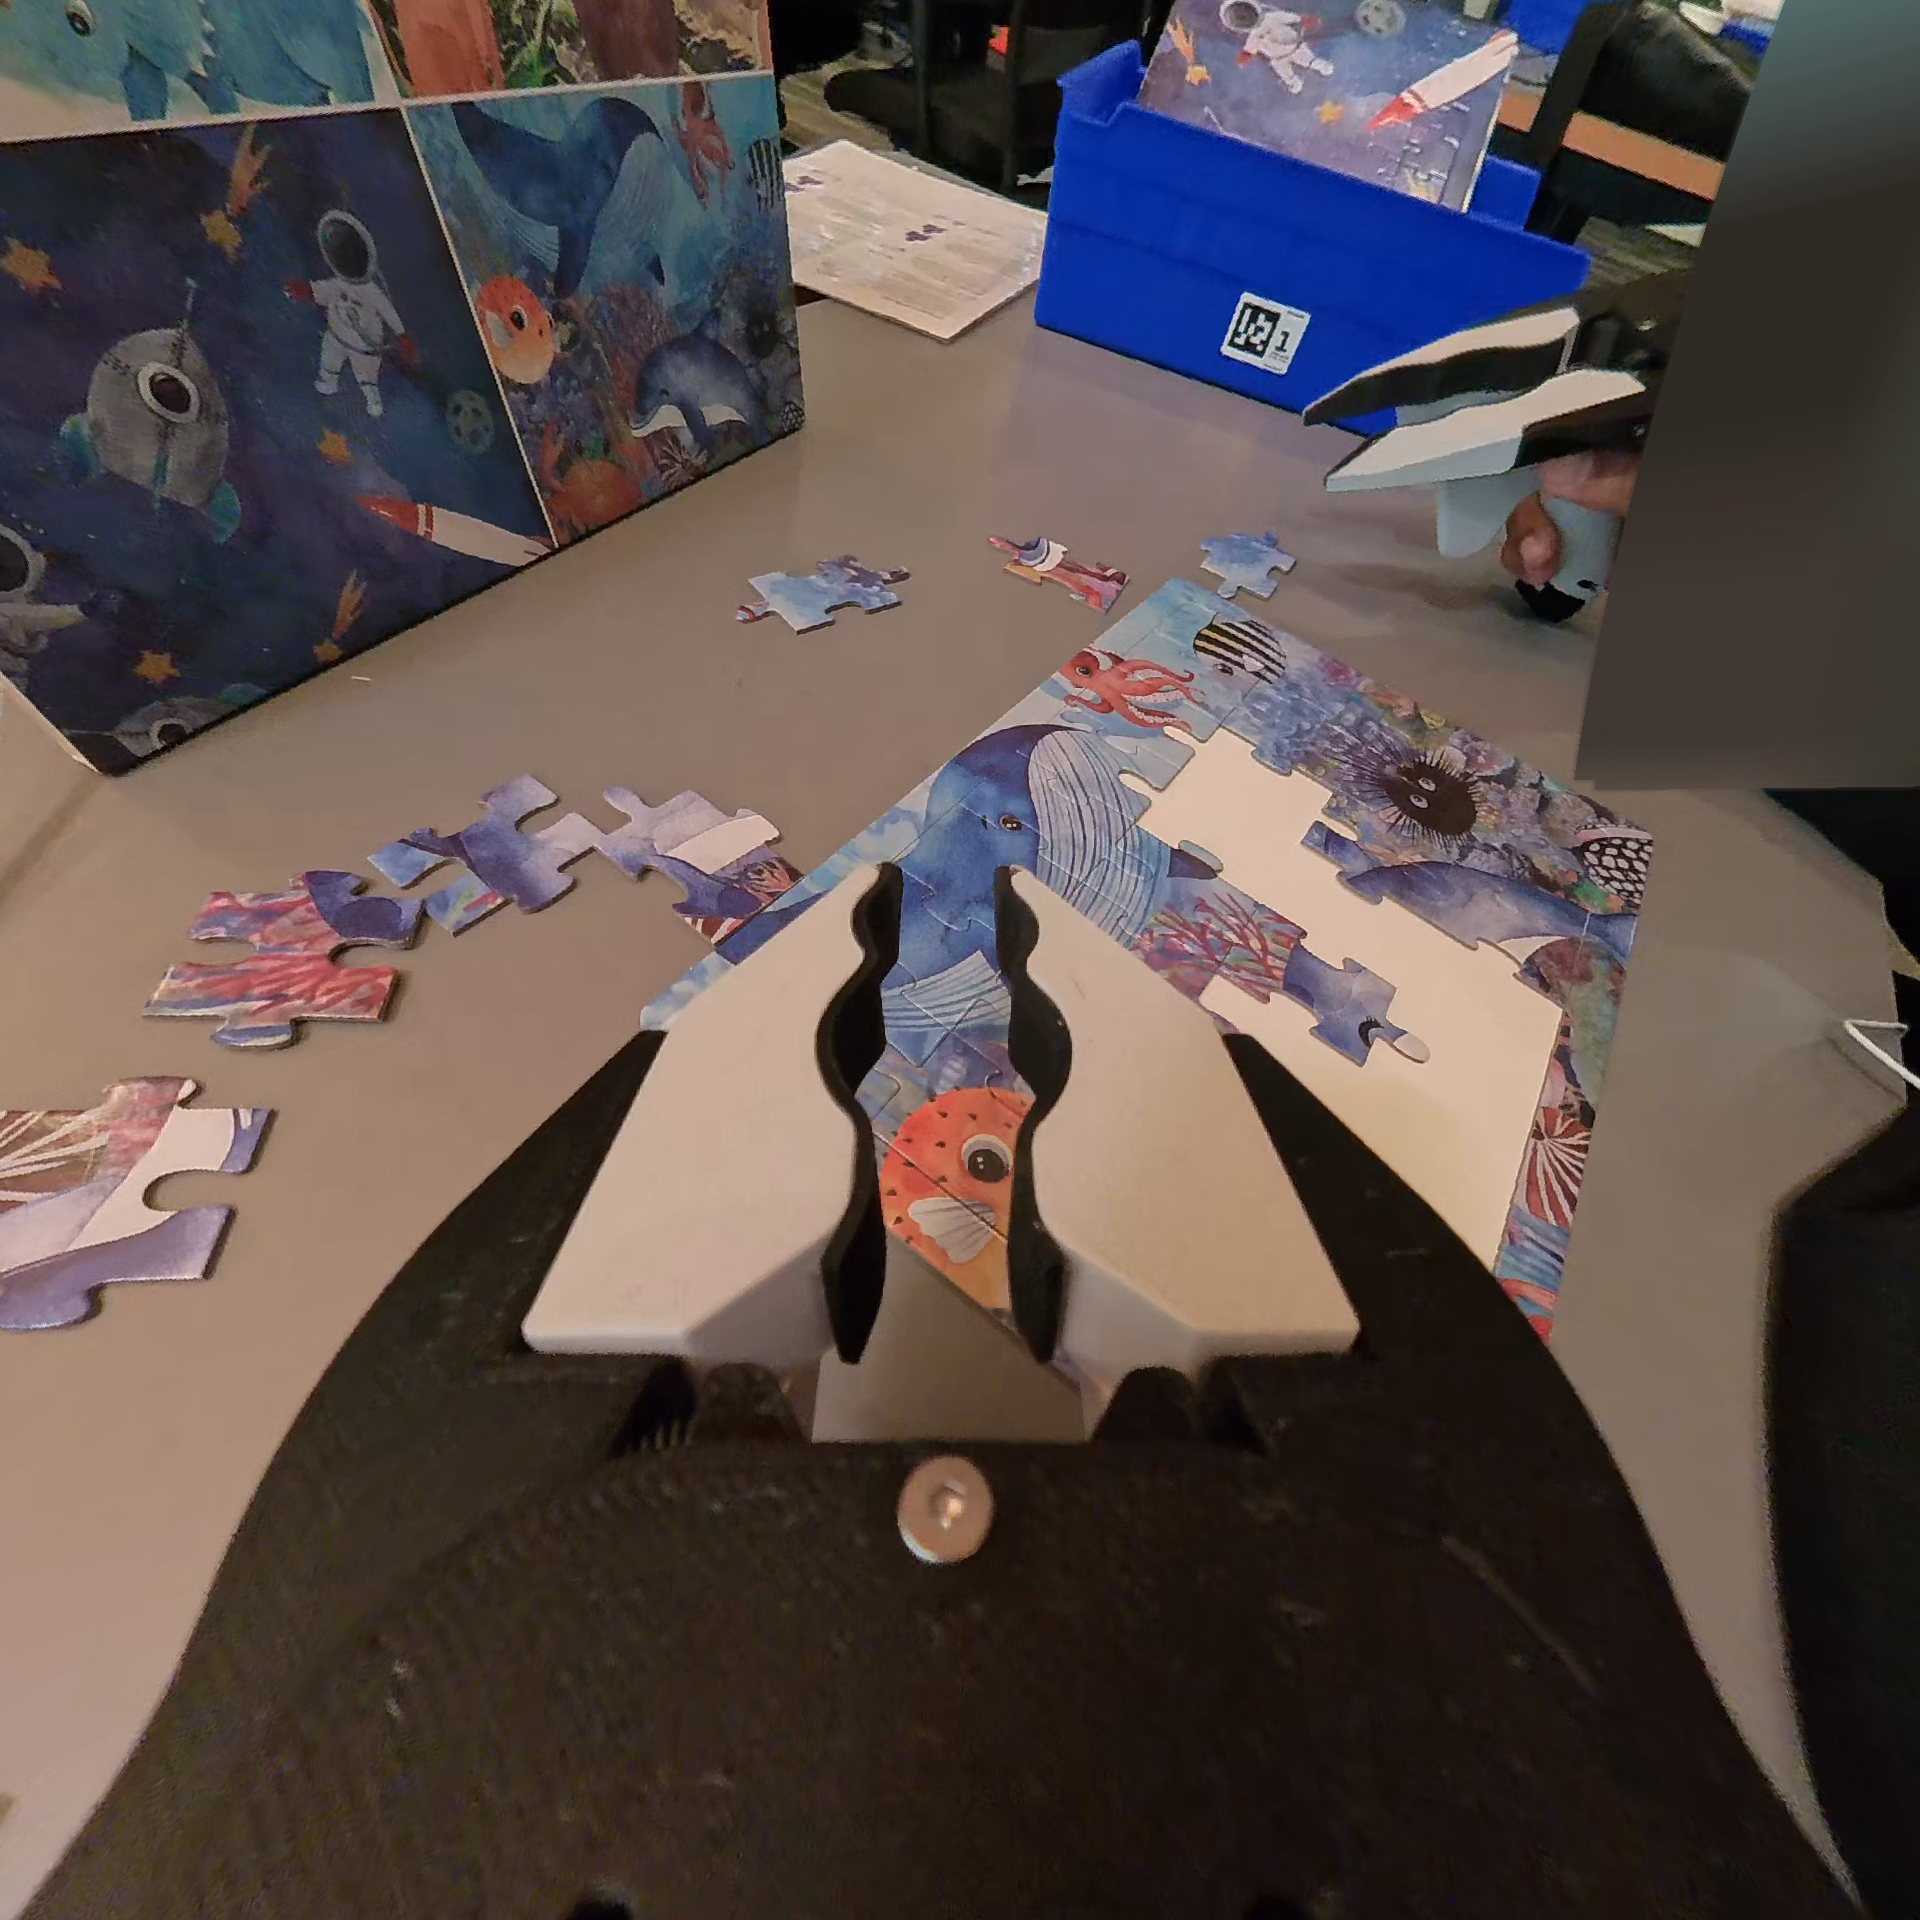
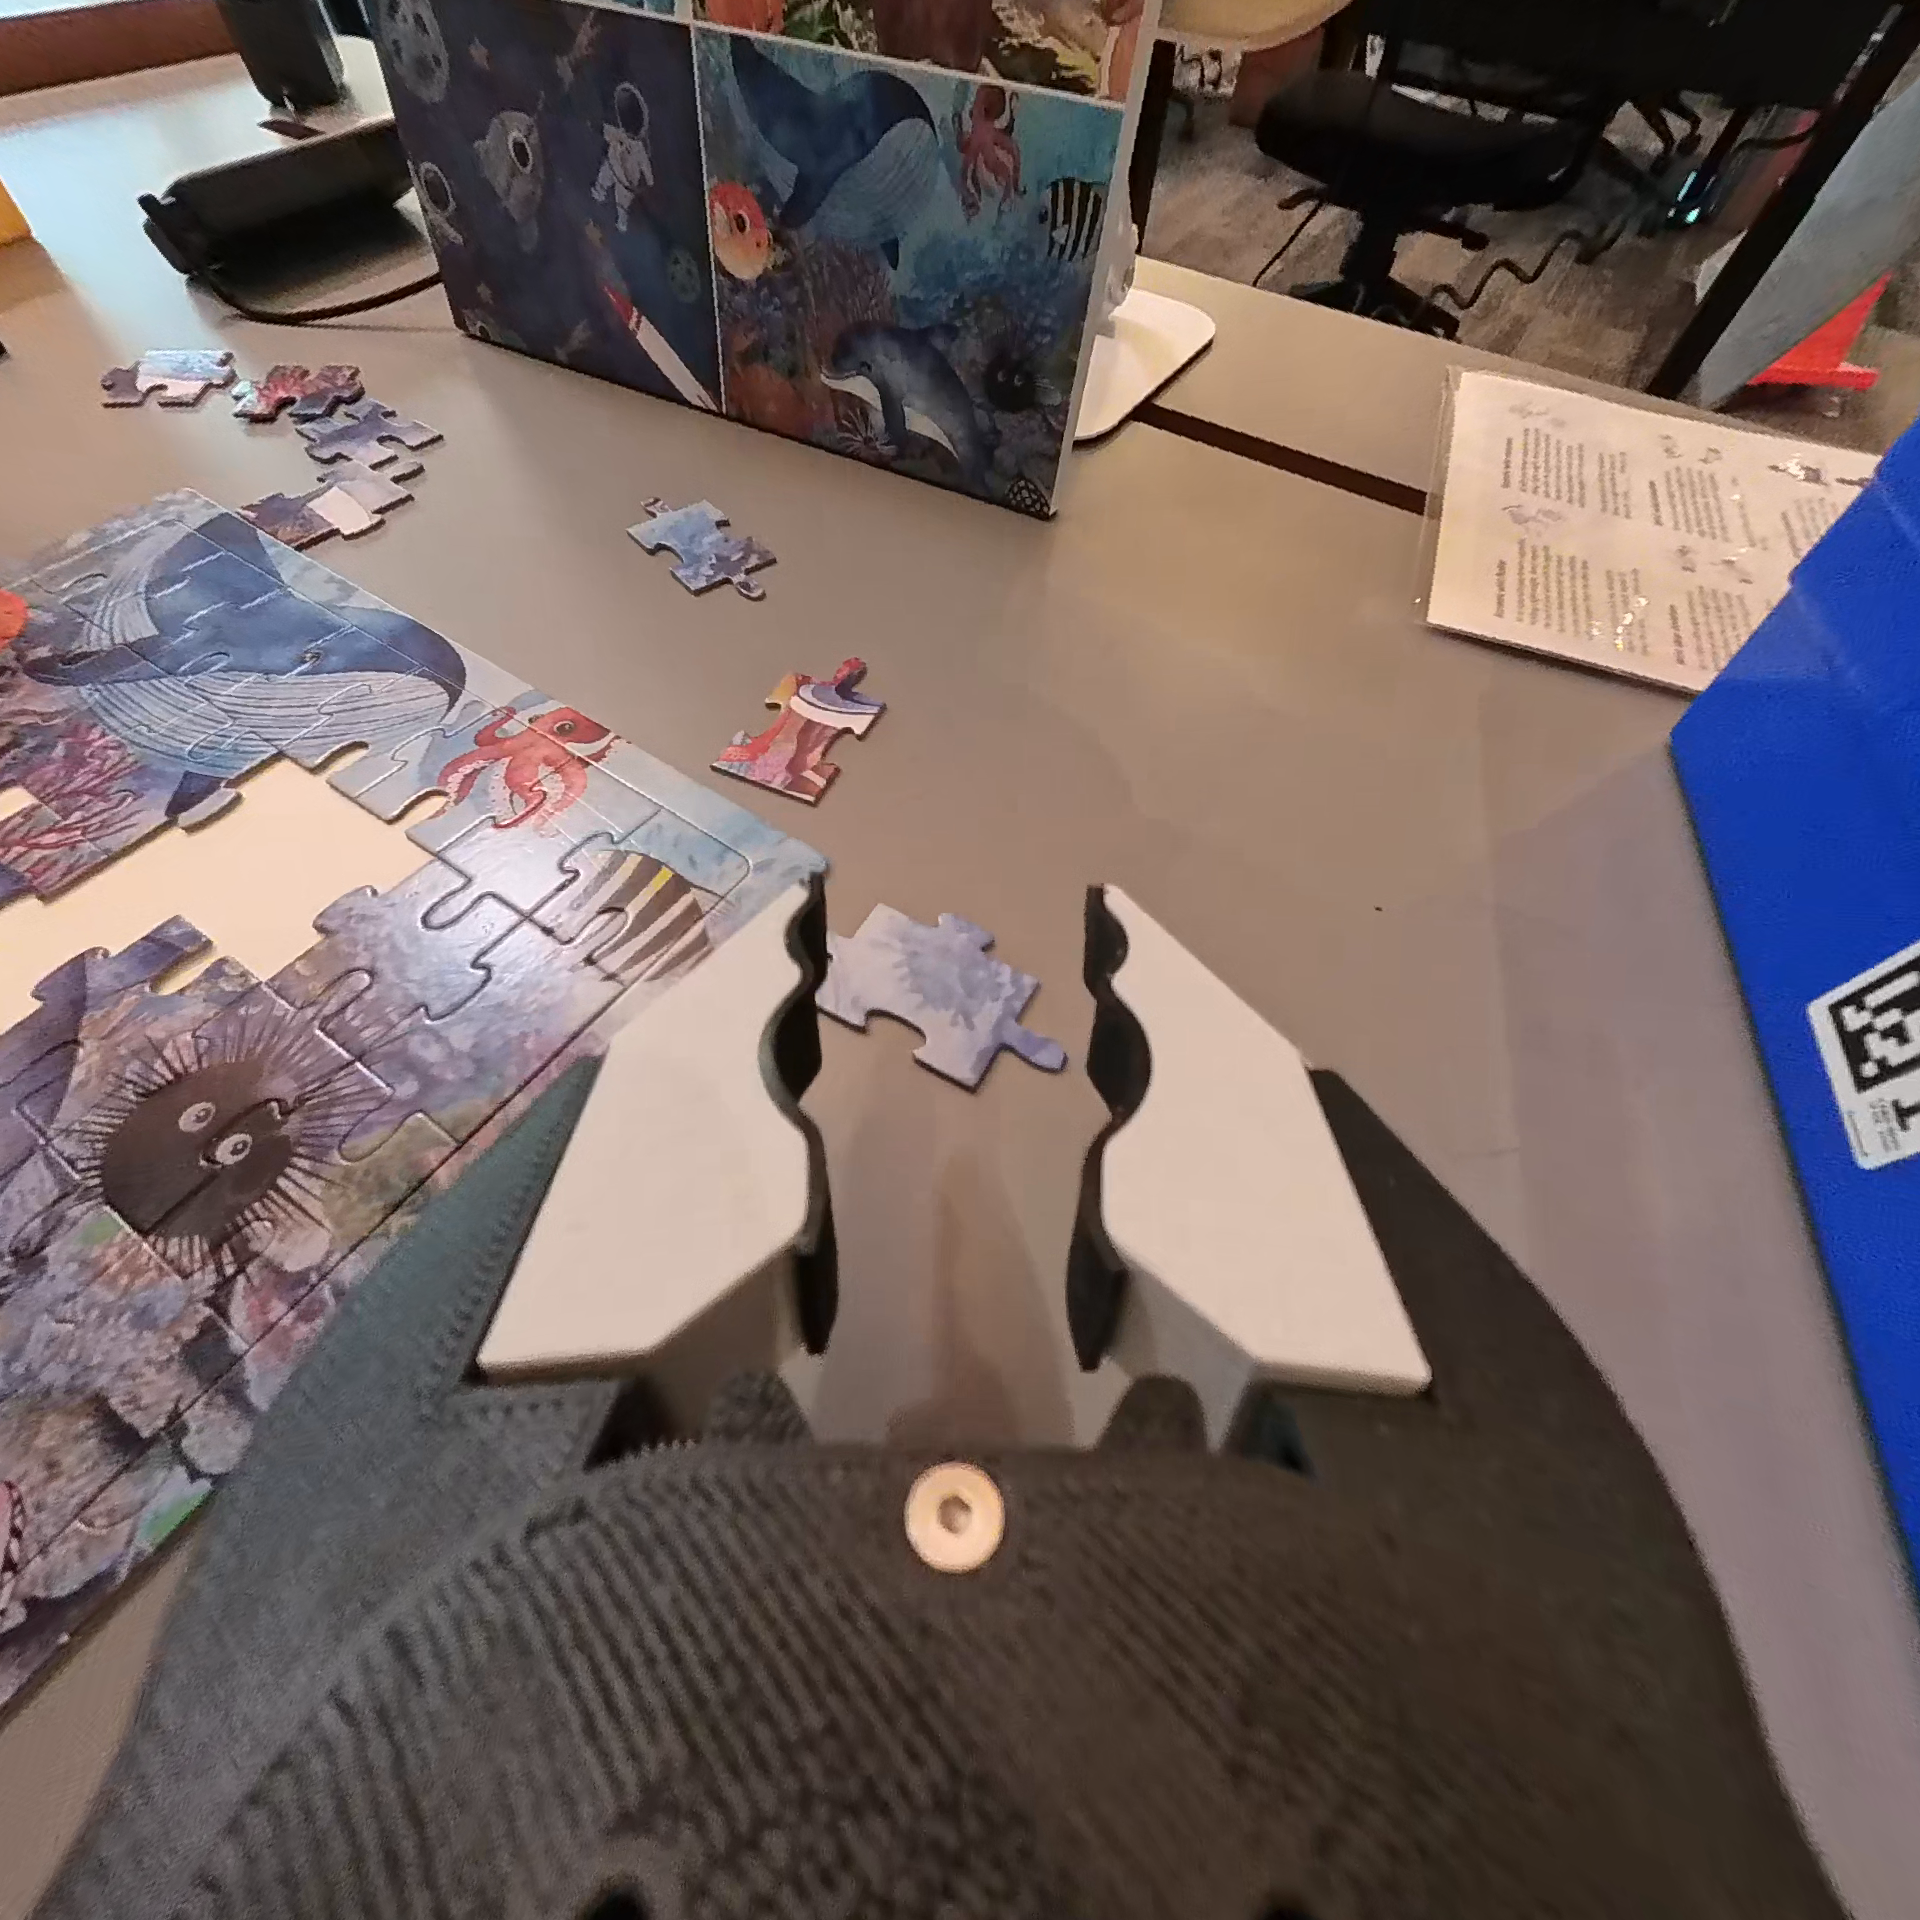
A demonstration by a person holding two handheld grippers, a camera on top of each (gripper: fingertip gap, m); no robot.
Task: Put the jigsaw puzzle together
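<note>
Two two-finger grippers with white fingers and black wavy pads are seen over a grey table; the left gripper is held above the partly assembled sea-themed jigsaw puzzle, its fingers parted by a narrow gap with nothing between them, and the blue whale and orange pufferfish of the picture are seen through that gap; the right gripper is spread wide and empty, and a pale blue loose puzzle piece is framed between its fingertips, lying flat on the table just beside the puzzle's corner; whether the fingertips touch the table cannot be told. Large white unfilled areas are left in the middle of the puzzle. Several loose pieces are scattered on the table: a red and pink piece and a light blue piece lie apart from the puzzle's far edge, and a row of purple, blue and pink pieces is laid to its left. An upright illustrated puzzle box with space and ocean pictures is stood behind the pieces; a printed paper sheet in a clear sleeve and a blue plastic bin bearing a black-and-white marker sticker are placed at the far right.
</note>
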